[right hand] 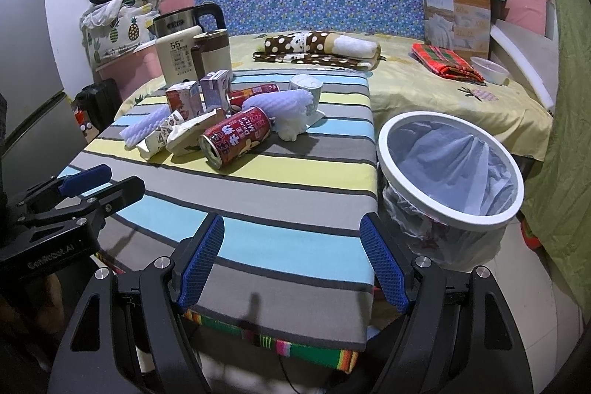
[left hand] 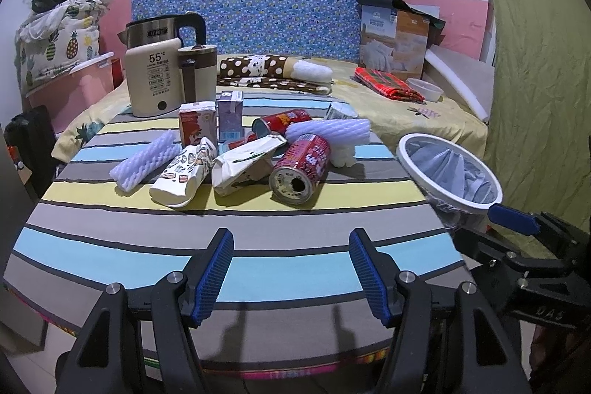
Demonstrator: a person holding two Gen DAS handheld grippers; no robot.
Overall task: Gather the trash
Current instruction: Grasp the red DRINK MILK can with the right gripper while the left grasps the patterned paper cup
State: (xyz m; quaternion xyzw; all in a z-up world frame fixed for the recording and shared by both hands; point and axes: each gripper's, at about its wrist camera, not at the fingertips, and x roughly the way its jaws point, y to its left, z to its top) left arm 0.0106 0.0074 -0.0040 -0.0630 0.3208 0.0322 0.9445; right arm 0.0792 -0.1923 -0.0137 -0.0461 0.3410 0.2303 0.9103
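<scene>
Nearest, the left gripper [left hand: 291, 268] and right gripper [right hand: 291, 257] gape wide, holding nothing. Across the striped table [left hand: 258, 257], foam sleeve [left hand: 144, 159], crumpled cartons [left hand: 243, 161] and red can [left hand: 301, 168] all lie uncollected; the bin [right hand: 450, 165] looks unfilled, though its liner hides the bottom.

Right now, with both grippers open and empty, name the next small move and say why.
Probably ease the right gripper forward toward the nearest red can lying on its side. It is the closest piece of the trash pile, nothing blocks it, and the lined bin stands just right of the table, a short carry. The left gripper is also open.
</scene>
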